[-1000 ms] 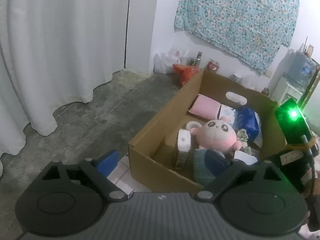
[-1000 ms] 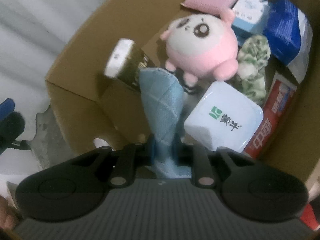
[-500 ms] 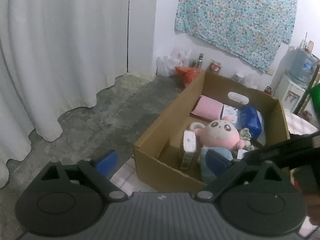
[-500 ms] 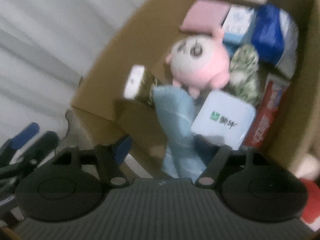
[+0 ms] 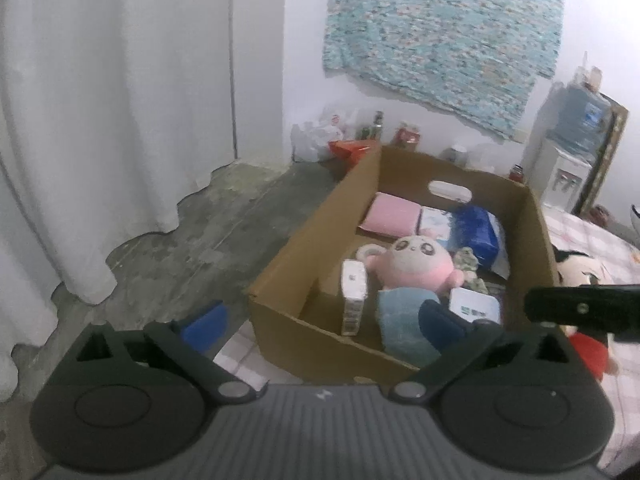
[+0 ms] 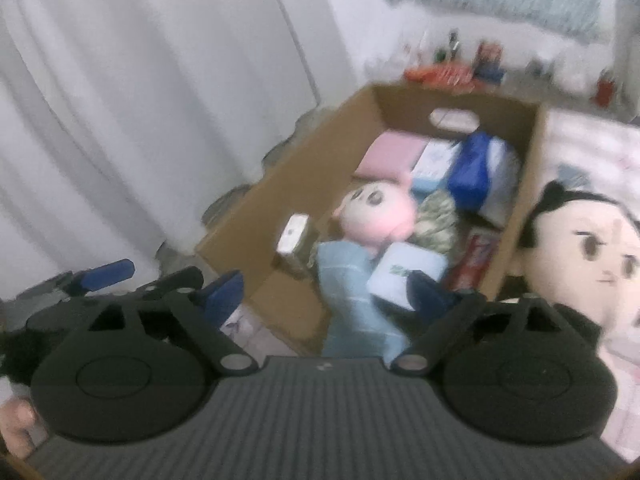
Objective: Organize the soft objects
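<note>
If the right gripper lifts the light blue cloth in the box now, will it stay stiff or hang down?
The light blue cloth would probably hang limp: it already drapes over the cardboard box edge in folds. It looks thin, so likely light. It might drag against the pink plush beside it.

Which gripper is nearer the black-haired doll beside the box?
Right. The right gripper, open and empty, hangs just beside the black-haired doll. The left gripper, also open, sits across the cardboard box's near corner from it.
</note>
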### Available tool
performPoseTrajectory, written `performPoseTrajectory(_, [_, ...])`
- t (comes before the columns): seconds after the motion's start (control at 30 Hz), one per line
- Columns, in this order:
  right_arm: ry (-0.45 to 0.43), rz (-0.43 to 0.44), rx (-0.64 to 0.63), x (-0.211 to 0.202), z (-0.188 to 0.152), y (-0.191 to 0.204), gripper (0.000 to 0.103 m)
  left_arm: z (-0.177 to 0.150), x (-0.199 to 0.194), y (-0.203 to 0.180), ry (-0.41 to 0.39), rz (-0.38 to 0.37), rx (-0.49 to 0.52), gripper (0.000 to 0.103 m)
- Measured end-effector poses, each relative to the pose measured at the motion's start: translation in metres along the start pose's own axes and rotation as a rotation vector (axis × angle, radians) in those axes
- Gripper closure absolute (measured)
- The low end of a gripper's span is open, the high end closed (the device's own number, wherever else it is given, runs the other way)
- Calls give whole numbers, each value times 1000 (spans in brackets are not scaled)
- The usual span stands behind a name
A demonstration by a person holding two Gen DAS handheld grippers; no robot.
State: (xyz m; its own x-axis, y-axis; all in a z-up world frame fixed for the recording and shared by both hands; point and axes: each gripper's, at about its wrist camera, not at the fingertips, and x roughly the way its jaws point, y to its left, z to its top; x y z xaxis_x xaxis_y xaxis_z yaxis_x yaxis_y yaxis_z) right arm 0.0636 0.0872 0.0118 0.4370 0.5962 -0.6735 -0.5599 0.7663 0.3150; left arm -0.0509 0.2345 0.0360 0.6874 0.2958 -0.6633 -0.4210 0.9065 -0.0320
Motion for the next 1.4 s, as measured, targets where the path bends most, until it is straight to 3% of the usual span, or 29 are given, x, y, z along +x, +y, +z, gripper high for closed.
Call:
performPoseTrajectory(0.07, [-42,-52,-1,-14,-10,1,1,-1,-1,-6,0,-8,25,0])
performPoseTrajectory(0.47, [-184,-394,132,-50,-66,-12,1,-9,-4,-53,29,-19,171,0])
performPoseTrajectory(0.9, [-65,-418,211,-28,-87,-29,1,-23,13,-74,139,-41,224,0])
performPoseTrajectory(1.4, [-5,-439,230,-17,-92,-38,1,-30,18,-82,181,-4,261,0])
